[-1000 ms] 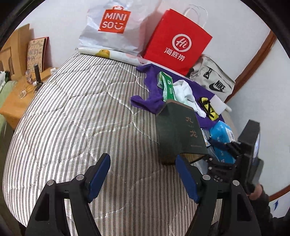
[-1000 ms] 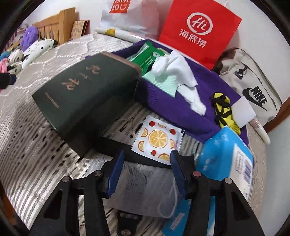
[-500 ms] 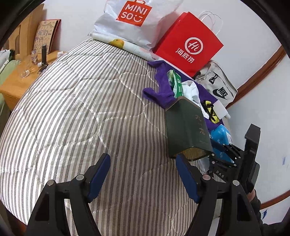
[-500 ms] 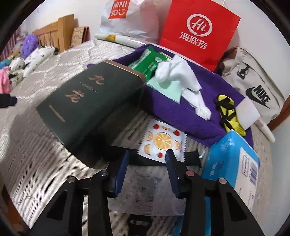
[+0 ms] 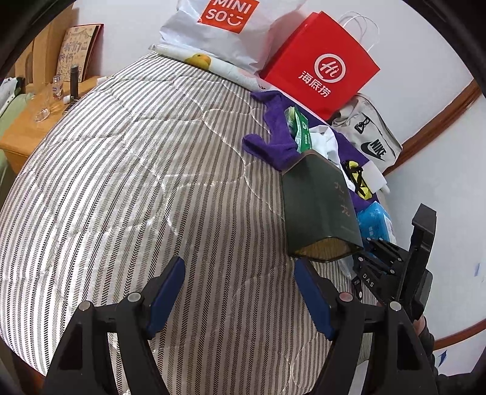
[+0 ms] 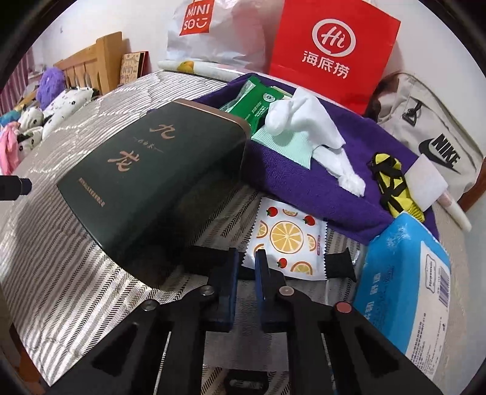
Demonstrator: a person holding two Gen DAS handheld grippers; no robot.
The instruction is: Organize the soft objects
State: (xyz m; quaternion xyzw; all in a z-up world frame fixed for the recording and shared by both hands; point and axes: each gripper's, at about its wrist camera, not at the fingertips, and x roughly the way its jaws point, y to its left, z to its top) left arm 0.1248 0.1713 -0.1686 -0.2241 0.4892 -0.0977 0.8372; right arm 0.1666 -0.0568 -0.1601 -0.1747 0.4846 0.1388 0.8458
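My right gripper is shut on the near edge of a fruit-print wipes packet with a black band lying under it on the striped bed. Behind it lies a purple towel with a white cloth, a green packet and a yellow-black item. My left gripper is open and empty above the bed, left of a dark green box. The right gripper's body shows at the right in the left wrist view.
A blue tissue pack lies at the right. A red paper bag, a white Miniso bag and a Nike bag stand against the wall. A wooden nightstand is at the bed's left.
My right gripper has closed from wide open onto the fruit-print packet. My left gripper has drawn back and up, staying open.
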